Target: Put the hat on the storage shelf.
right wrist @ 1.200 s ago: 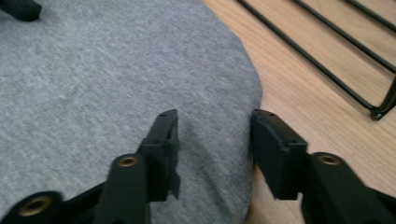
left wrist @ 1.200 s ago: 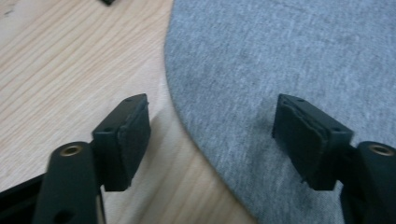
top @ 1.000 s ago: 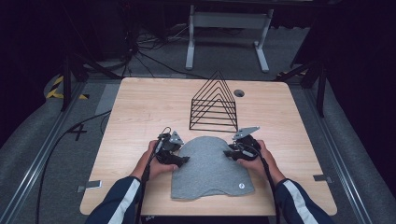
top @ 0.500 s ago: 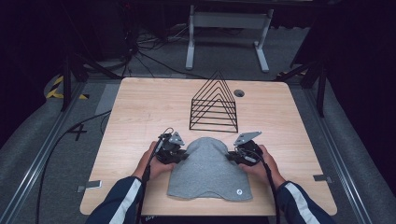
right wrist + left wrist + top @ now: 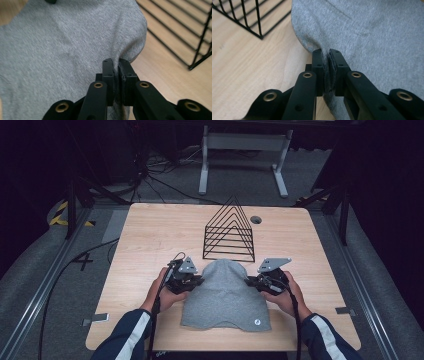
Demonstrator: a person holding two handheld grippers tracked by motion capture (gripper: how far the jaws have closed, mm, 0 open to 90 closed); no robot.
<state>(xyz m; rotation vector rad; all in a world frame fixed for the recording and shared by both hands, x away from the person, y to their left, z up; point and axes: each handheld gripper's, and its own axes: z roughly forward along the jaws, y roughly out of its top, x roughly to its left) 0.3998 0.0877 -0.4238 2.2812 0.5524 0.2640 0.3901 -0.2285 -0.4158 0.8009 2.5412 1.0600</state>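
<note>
Wooden table (image 5: 150,245) on dark carpet; a "4" marked on the floor at left. Grey fabric piece (image 5: 225,295) lies flat between both claws. Left gripper (image 5: 192,282) clenched on its left edge, right gripper (image 5: 255,281) clenched on its right edge. Small round tag (image 5: 256,322) near the hem, unreadable. Black wire rack (image 5: 230,232) just beyond the claws

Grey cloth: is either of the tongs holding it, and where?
Both. The left tongs pinch the grey cloth at its left edge, and the right tongs pinch its right edge, near the black wire rack.
</note>
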